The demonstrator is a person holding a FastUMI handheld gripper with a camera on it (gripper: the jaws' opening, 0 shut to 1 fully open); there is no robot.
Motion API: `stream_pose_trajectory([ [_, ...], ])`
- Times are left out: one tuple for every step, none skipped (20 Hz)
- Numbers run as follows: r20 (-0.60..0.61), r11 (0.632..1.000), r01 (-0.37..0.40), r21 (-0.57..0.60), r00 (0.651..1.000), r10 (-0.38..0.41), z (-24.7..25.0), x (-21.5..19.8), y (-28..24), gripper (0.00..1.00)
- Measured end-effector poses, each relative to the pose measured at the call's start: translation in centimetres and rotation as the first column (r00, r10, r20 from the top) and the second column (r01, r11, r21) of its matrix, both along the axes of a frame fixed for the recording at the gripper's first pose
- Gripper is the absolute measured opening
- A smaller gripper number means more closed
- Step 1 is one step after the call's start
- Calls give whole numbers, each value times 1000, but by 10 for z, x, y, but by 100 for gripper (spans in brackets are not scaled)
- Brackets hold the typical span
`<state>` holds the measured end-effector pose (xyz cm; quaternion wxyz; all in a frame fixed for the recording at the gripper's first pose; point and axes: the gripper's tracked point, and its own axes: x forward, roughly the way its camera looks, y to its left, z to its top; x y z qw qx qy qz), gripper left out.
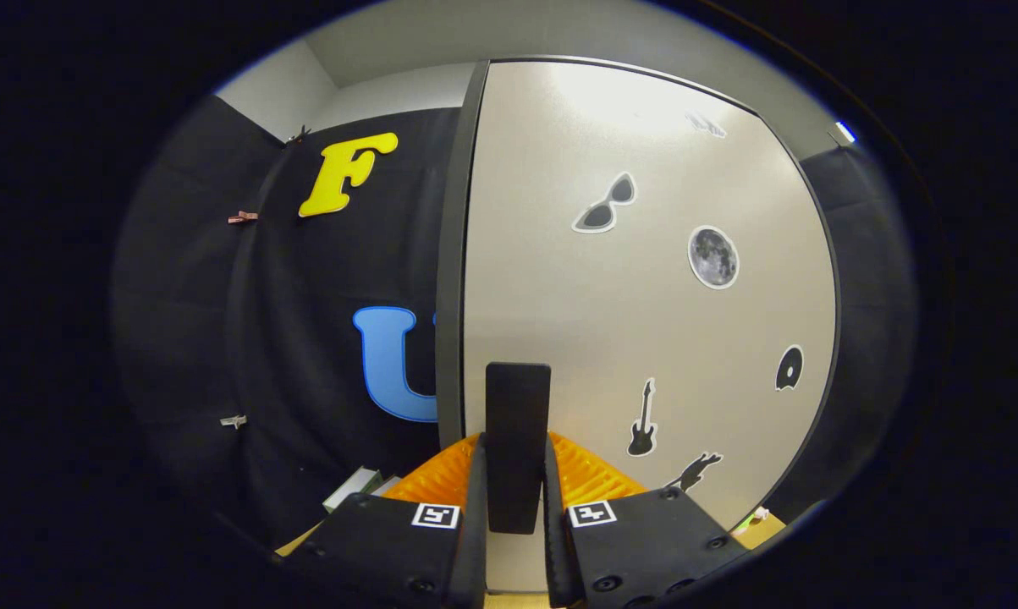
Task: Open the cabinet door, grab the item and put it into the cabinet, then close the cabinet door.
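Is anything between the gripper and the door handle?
No. The gripper is already at the handle of the cabinet door: the black handle stands between its two fingers, which look closed against its sides.

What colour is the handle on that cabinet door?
Black, seen in the gripper view: the handle sits between the gripper's fingers.

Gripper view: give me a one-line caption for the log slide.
Tongs shut on the black handle of the sticker-covered cabinet door, which looks closed or barely ajar.
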<state>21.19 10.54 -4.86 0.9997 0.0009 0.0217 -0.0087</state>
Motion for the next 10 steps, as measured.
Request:
stream_pose_trajectory([
  [-10,1000,-2,-2,1000,2,-1,0,1,25],
  [-12,1000,-6,-3,1000,6,-1,0,0,25],
  [-18,1000,-8,3,1000,8,-2,0,0,25],
  [-20,1000,-9,6,1000,9,-1,-1,0,25],
  [-26,1000,-12,3,1000,12,-1,-2,0,25],
  [-29,1000,-14,3,999,14,-1,-3,0,25],
  [-34,1000,-15,3,999,15,-1,-5,0,25],
  [-37,1000,-17,4,999,17,-1,-8,1,25],
  [-36,1000,-25,7,999,25,4,-13,1,25],
  [-35,999,-29,20,999,30,1,-14,1,11],
])
